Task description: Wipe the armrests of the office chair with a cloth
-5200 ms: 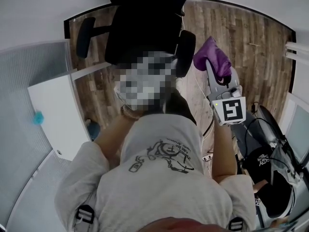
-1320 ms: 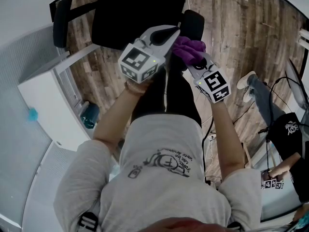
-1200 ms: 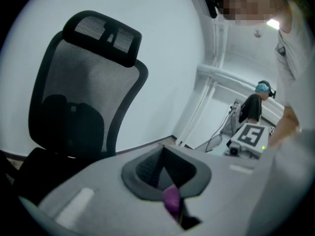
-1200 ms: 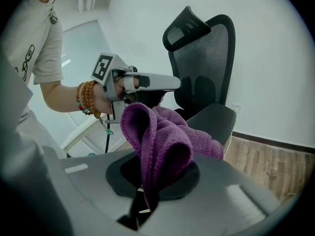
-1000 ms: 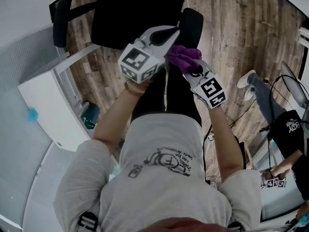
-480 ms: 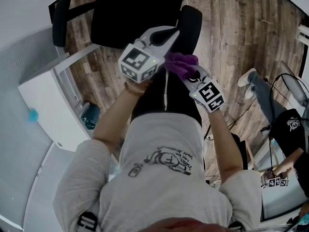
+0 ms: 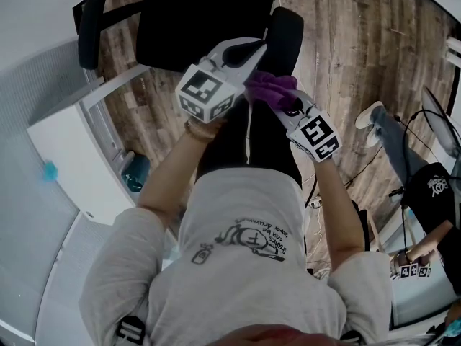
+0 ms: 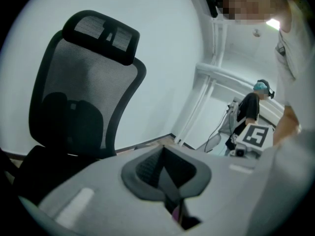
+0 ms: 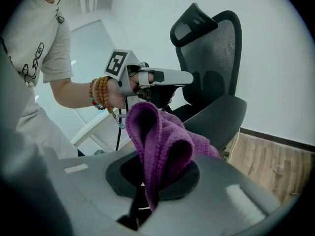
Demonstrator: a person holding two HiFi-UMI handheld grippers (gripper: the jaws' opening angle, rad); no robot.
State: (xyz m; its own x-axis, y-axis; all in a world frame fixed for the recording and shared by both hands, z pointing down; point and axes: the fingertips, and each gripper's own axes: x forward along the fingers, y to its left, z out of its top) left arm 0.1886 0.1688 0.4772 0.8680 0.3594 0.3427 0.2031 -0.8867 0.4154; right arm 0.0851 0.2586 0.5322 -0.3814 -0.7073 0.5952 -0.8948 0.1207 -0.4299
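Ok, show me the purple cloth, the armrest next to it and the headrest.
purple cloth (image 9: 156,134): right gripper view, raised fold.
armrest (image 7: 289,31): head view, pad top.
headrest (image 8: 101,35): left gripper view, its middle.

Soft, fuzzy knit in the purple cloth (image 9: 162,141), matt throughout. Open black mesh across the back of the chair (image 8: 78,82). Smooth, matt black on the armrest (image 9: 224,113), plastic by the look of it. Smooth matt grey plastic over the left gripper (image 8: 170,191) and right gripper (image 9: 140,205). Grained wood planks for the floor (image 7: 360,56), low in sheen. Glossy round beads (image 9: 98,93). Soft pale cloth in the T-shirt (image 7: 245,280).
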